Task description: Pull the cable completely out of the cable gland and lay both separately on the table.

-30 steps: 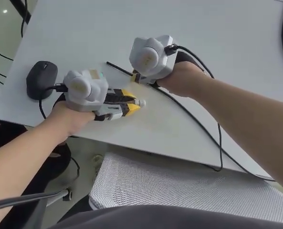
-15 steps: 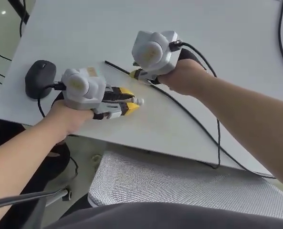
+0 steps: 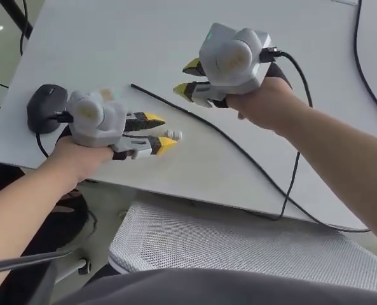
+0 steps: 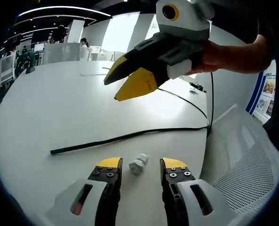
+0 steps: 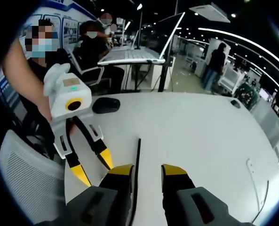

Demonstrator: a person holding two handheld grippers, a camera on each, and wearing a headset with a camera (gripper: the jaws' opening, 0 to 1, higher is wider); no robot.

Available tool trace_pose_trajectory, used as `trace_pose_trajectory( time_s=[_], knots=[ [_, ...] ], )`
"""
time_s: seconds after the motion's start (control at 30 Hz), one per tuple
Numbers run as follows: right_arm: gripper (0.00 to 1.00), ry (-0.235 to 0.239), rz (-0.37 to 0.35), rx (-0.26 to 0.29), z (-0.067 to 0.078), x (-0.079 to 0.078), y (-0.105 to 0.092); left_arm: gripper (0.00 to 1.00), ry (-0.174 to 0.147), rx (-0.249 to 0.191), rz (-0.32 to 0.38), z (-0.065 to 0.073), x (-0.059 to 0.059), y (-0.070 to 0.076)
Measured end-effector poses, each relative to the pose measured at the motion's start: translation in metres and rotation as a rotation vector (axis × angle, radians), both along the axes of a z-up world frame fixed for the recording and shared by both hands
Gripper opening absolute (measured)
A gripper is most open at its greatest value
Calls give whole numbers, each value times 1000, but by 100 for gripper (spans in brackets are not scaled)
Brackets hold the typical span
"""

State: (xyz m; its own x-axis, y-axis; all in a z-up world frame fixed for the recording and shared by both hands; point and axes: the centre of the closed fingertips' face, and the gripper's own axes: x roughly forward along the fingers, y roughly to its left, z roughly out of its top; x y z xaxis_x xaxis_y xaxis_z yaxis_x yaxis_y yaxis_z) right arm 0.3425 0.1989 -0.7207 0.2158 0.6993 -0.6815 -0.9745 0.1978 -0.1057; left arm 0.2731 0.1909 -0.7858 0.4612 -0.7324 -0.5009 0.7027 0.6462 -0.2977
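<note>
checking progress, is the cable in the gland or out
Out: the cable lies bare-ended on the table, the white gland apart from it between the open jaws of the left gripper.

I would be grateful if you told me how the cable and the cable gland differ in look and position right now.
The cable is black, long and thin; the cable gland is white, short and stubby. The cable stretches across the table; the cable gland sits between the open jaws of the left gripper. Both lie on the table, apart, neither gripped.
</note>
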Motion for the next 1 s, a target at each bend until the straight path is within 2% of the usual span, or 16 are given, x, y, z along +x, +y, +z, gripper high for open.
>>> trace_pose_trajectory(
  time_s=[0.1,0.3,0.5,0.57,0.73,0.9,1.0],
  knots=[
    [21,0,-21,35,16,-1,-9,34,5,-22,25,9,-1,0],
    [24,-19,-54,101,43,-2,-34,36,-6,-41,58,20,-7,2],
    [26,-37,-84,132,62,-8,-58,39,-9,-47,79,29,-17,0],
    [27,-34,-102,148,68,-11,-69,40,1,-68,91,34,-19,-3],
    [30,-7,-160,220,86,-28,-96,43,-14,-63,108,48,-24,-7],
    [32,1,-194,238,93,-45,-125,45,-37,-75,126,63,-28,-13],
    [35,17,-240,274,98,-52,-141,50,-46,-69,143,69,-29,-14]
  ],
)
